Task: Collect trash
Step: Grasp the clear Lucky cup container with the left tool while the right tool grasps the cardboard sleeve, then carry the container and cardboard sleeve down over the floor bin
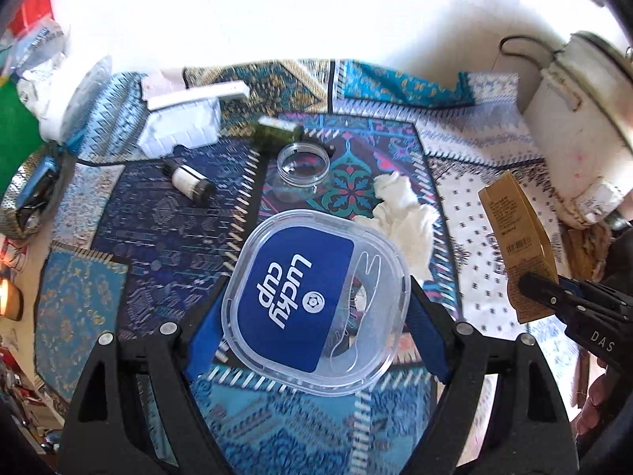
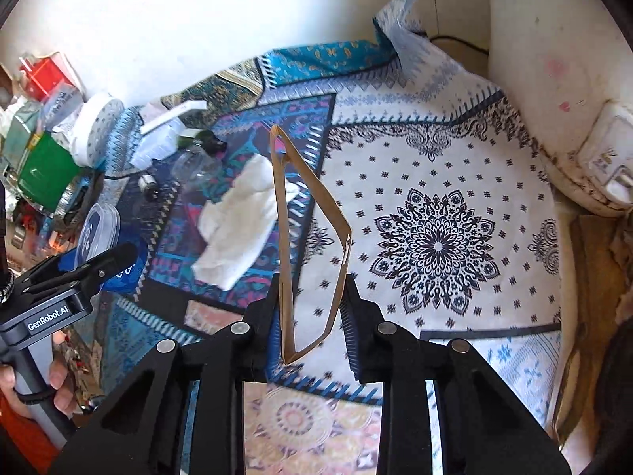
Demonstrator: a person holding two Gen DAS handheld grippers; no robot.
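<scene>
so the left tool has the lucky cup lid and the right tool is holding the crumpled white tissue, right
Not quite. The left tool does hold the Lucky Cup lid, but the right tool is shut on a flattened brown cardboard box, as the right wrist view shows. The crumpled white tissue lies on the patterned cloth, not gripped.

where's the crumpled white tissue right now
In the left wrist view the crumpled white tissue lies on the patterned cloth, right of centre, between the Lucky Cup lid and the clear jar.

Patterned cloth [image 2: 435, 166], white wall [image 1: 277, 8], green box [image 2: 43, 170].
</scene>
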